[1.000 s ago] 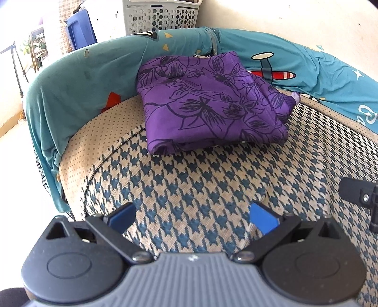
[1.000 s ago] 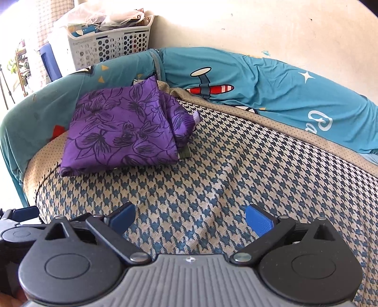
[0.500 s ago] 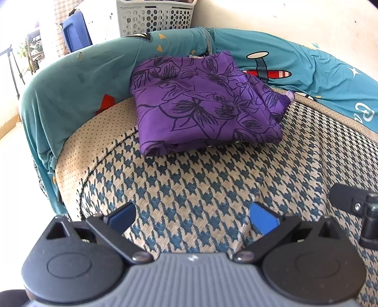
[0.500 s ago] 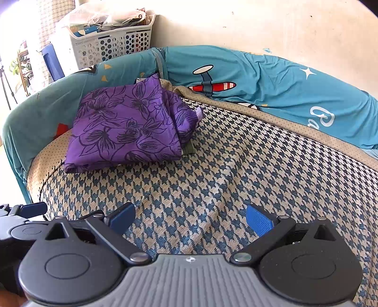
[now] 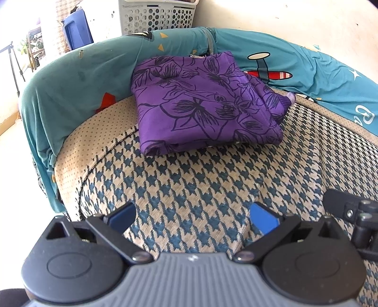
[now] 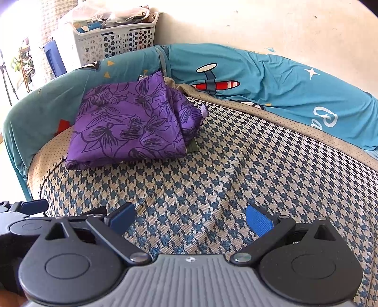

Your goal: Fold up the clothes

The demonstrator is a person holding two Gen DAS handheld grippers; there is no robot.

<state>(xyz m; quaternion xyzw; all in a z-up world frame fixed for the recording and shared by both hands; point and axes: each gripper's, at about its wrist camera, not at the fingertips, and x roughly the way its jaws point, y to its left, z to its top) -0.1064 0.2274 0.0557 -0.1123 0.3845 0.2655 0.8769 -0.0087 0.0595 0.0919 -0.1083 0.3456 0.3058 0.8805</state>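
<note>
Daylight and a plant stand are seen at the far left, and next to them a white laundry basket [image 5: 156, 17] is set behind the sofa's teal cover [image 5: 78, 78]. Further right, a purple floral garment [image 5: 203, 106] is laid folded at the back left corner of the houndstooth cushion [image 5: 212, 184], touching the teal cover behind it; a strip of green cloth [image 6: 192, 146] is glimpsed under its right edge, so a second piece may be hidden beneath. Ahead of both cameras the cushion is left bare. The left tool [image 5: 192, 216] is held low over the near cushion with its blue pads spread wide and nothing between them; just to its right, the right tool [image 6: 190, 218] is held likewise, pads apart and empty. The purple piece is judged to be finished and parked aside, so the step in hand appears to be a pause between garments. No unfolded clothing is shown in either view, so the next move is thought to call for another piece to be fetched and spread flat on the bare cushion.
</note>
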